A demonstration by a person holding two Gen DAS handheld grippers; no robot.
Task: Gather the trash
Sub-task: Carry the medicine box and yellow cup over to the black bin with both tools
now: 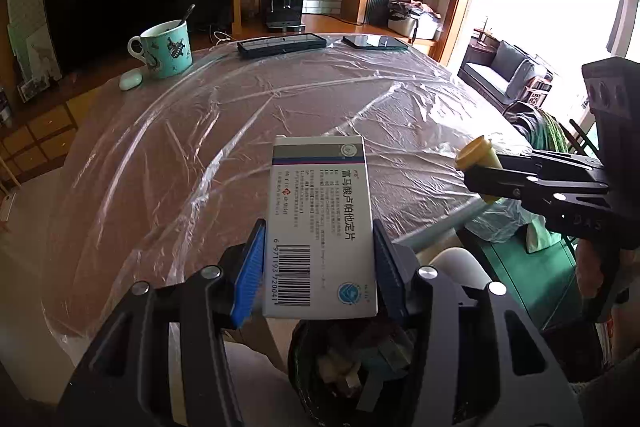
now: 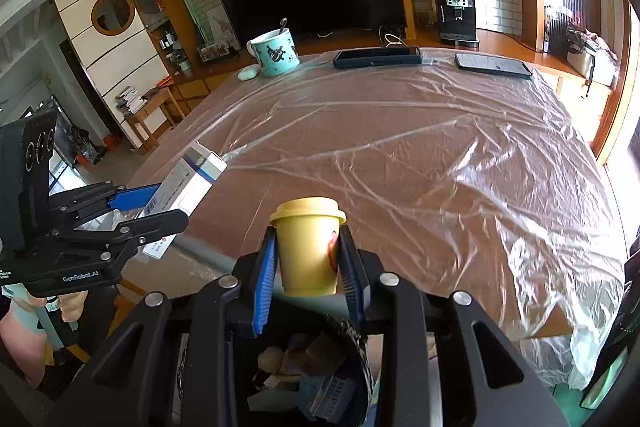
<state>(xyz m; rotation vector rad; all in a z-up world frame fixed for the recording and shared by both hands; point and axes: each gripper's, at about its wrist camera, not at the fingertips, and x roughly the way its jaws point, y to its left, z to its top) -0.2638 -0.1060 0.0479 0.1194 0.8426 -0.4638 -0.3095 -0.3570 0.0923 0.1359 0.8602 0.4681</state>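
- Left hand-held gripper (image 1: 318, 263) pinches the white cardboard medicine box with barcode (image 1: 320, 223), held just past the near tabletop (image 1: 280, 99) edge.
- Right hand-held gripper (image 2: 308, 259) pinches the small yellow lidded cup (image 2: 307, 247).
- Dark round trash bin (image 2: 312, 387) sits below both; centre each item over its mouth, then spread the jaws one side at a time.

Brown surface (image 2: 400, 187), wrapped in a crinkled clear plastic sheet (image 2: 500, 163) hanging loose past the near right corner. At the far edge, left to right: small white oval case (image 2: 248, 73), touching or just beside a teal patterned mug (image 2: 275, 53) with a spoon standing in it, then a dark phone (image 2: 378, 58) and a second dark phone (image 2: 494, 65), well apart. Middle of the sheet bare.
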